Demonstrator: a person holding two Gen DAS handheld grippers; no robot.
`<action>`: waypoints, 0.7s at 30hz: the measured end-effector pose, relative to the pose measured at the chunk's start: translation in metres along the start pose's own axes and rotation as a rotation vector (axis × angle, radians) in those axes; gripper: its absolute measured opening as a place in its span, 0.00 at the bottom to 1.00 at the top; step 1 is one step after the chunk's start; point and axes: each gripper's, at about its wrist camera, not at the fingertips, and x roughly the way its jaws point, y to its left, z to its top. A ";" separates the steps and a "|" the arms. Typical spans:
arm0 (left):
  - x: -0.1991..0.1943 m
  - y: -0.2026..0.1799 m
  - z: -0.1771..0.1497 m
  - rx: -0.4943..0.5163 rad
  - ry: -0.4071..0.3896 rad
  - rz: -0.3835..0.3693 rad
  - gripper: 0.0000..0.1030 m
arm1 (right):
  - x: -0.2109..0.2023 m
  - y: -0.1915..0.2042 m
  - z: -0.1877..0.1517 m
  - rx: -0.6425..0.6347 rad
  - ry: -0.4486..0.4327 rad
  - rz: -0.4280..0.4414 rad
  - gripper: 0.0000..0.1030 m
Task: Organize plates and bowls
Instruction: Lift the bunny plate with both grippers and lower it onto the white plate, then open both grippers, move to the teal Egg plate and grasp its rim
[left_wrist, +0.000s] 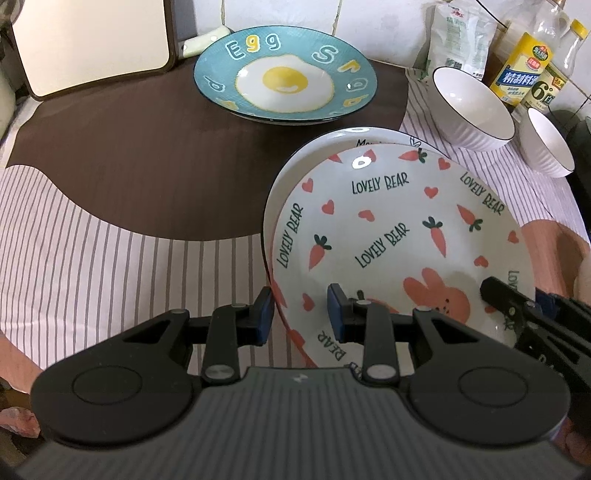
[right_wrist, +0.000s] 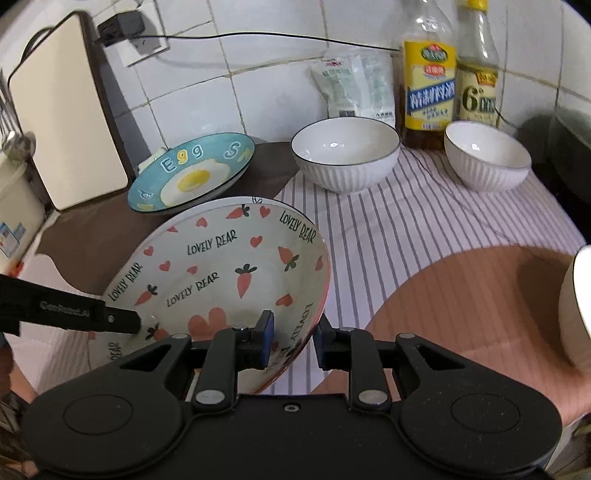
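Two grippers on one plate right now, so I'd call this the tail end of stacking: the Lovely Bear plate (left_wrist: 388, 221) looks like it's being set into a plain white plate (left_wrist: 317, 147) with a dark rim, whose far edge peeks out at 11 o'clock behind it. Both sit on the striped cloth of the bench (left_wrist: 110, 258), close in front of the cameras. The left gripper (left_wrist: 300, 315) has its fingers straddling the near-left rim, one outside and one over the inside; the outer pad looks to be against the edge, but I honestly can't tell if it's really pinching. The right gripper (right_wrist: 294, 336) straddles the near-right rim too, and its fingers look slack, with a gap on either side of the edge, so I'd read it as let go. Next move, I guess: back both off the rim without nudging the plate out of its nest, then go for the bowls. There's a bigger white ribbed bowl (right_wrist: 345, 155) at 12 o'clock in the right view, a smaller ribbed bowl (right_wrist: 487, 155) at 1 o'clock, and another bowl (right_wrist: 576, 306) cut off at 3 o'clock. The blue Egg plate (left_wrist: 284, 74) sits at 12 o'clock in the left view. The bear plate itself is glossy and shallow-dished: pink bunny, carrots, hearts, a reddish underside. Slippery stuff, I'd bet.
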 end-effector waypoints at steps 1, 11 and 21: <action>0.000 -0.001 0.000 0.000 -0.001 0.004 0.28 | 0.001 0.000 0.001 -0.013 -0.004 -0.007 0.29; 0.001 -0.002 -0.001 -0.009 -0.016 0.033 0.26 | 0.009 -0.007 0.005 -0.040 -0.026 0.003 0.29; -0.050 0.014 0.009 -0.001 -0.130 -0.010 0.25 | -0.037 -0.001 0.046 -0.076 -0.140 0.127 0.30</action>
